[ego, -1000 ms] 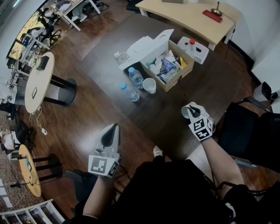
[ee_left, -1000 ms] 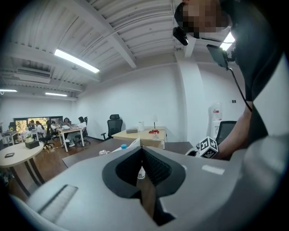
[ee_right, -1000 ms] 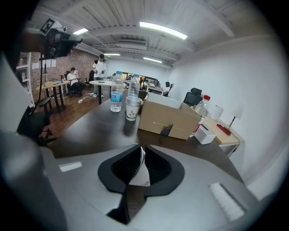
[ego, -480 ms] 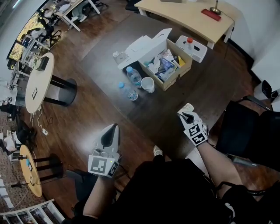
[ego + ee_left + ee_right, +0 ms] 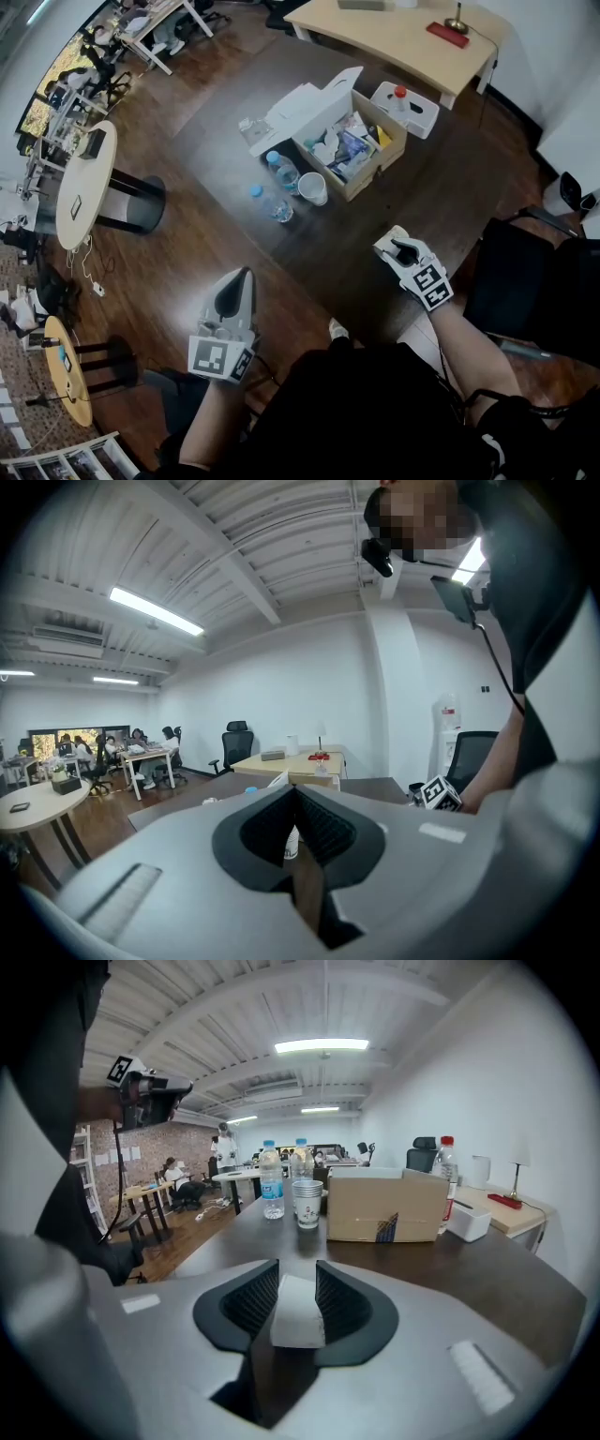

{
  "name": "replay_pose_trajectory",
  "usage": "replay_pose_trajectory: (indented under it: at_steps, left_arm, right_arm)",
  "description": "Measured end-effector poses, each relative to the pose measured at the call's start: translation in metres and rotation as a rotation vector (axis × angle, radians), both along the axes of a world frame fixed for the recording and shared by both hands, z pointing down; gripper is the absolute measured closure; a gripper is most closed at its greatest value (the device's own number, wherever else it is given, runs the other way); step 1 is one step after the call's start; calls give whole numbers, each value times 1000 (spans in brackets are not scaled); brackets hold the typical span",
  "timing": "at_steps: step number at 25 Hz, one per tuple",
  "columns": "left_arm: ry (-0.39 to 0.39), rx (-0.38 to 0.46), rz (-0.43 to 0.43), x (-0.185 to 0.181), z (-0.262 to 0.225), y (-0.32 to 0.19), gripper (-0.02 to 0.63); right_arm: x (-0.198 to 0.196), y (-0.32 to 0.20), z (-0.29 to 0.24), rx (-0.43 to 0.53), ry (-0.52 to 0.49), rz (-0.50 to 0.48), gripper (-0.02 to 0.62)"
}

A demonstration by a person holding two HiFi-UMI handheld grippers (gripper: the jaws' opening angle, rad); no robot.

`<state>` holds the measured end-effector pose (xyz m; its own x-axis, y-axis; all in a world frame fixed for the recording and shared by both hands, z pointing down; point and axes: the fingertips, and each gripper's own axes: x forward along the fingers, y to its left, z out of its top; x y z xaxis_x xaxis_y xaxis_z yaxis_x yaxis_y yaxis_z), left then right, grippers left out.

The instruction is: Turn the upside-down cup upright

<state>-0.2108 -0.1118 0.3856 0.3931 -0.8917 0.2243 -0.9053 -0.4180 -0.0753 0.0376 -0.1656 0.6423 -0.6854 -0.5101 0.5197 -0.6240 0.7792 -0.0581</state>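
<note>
**A:** Right gripper view first. What is that white strip between the jaws?

**B:** That is the cup (image 5: 298, 1321). The right gripper (image 5: 296, 1283) has its jaws closed on the cup's wall. I'd judge the grip is on the wall so that a roll of the wrist can turn the cup over.

**A:** And where does it sit in the room?

**B:** The head view puts it at that gripper's tip, over the near side of the dark worktop (image 5: 441, 178). It is well apart from the box (image 5: 361, 145), the bottles (image 5: 281, 172) and the cup stack (image 5: 307, 1202).

**A:** Is it upright yet?

**B:** I cannot tell. Only a patch of wall shows, because the jaws and the gripper body hide the rim and base. Whether it touches the worktop is also unclear.

**A:** What about the other side?

**B:** The left gripper (image 5: 296, 817) hangs off the worktop's near edge. Its jaws are all but together and hold nothing. My guess is that it is parked clear of the turn. Through the sliver between its jaws only a far white cup shows, too small to read.
</note>
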Motion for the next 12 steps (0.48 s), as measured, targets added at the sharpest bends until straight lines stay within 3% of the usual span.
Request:
replay_pose_trajectory:
  at_steps: [3, 6, 10, 12]
  left_arm:
    - [-4, 4, -3, 3, -4, 0, 606]
    - [-15, 3, -3, 5, -6, 0, 606]
    - [-35, -7, -24, -1, -8, 3, 606]
    - [-33, -8, -38, -5, -10, 4, 606]
  right_arm:
    - [18, -20, -2, -20, -36, 62, 447]
    - [33, -48, 4, -98, -103, 138, 430]
    - [33, -65, 33, -346, -212, 174, 419]
    - [27, -66, 37, -427, -268, 168, 416]
